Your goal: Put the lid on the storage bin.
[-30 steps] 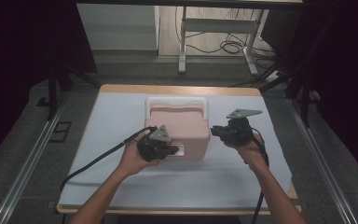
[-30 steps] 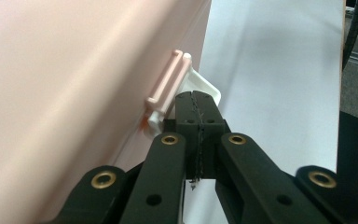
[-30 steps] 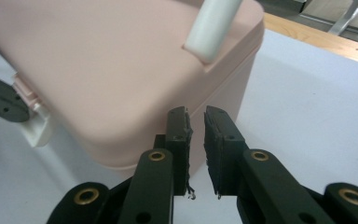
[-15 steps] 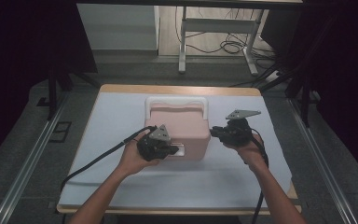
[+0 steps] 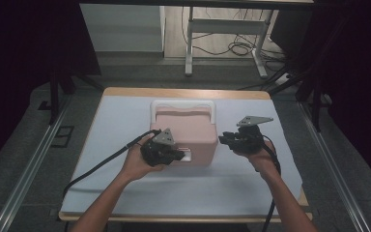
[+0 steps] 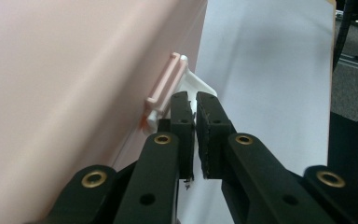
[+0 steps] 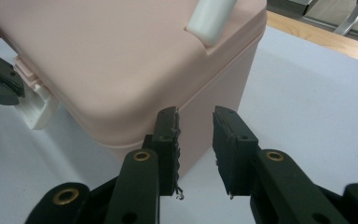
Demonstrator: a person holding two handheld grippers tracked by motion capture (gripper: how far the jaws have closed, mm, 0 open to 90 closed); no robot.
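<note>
From the high view, a pink box (image 5: 186, 133) with a white handle (image 5: 182, 104) sits mid-table (image 5: 125, 111), left gripper (image 5: 176, 155) at its front, right gripper (image 5: 224, 139) beside it. In the left gripper view, nearly closed jaws pinch the white latch (image 6: 200, 86). The right gripper view shows jaws spread at the box's corner.

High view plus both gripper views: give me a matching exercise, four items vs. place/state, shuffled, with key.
Column 1
1. pink box
2. white latch
3. left gripper
4. right gripper

Column 2
A. fingers apart, next to the box's right corner
B. centre of the table, white handle folded towards the far side
C. fingers nearly shut, at the latch
D. sticks out from the box's front face

Pairs: 1-B, 2-D, 3-C, 4-A
</note>
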